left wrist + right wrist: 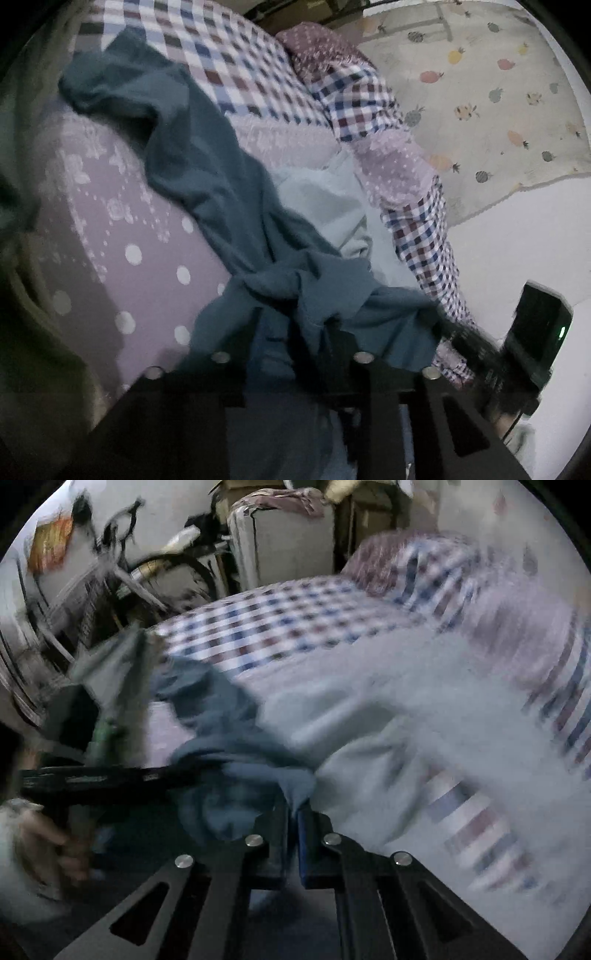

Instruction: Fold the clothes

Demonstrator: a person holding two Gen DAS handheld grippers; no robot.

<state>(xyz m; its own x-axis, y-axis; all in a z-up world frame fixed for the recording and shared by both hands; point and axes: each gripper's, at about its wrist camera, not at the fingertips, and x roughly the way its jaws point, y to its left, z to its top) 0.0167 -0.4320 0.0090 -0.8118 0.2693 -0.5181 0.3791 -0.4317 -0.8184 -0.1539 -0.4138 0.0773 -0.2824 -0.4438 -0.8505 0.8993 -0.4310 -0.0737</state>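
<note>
Both tools grip a dark teal garment bunched over a bed, ready to be lifted and spread.

At the left of the left wrist view the teal garment (207,177) trails from upper left down to the lower centre, where we see our left tool (295,332) pinched narrow on a wad of it. To its right lie a pale blue garment (325,199) and the checked bedspread (229,55). In the blurred right wrist view, our right tool (293,812) is nearly closed on a teal fold at lower centre. We judge it best to draw the tools apart, find a hem, and lay the cloth flat before folding, clear of the pale garment.
</note>
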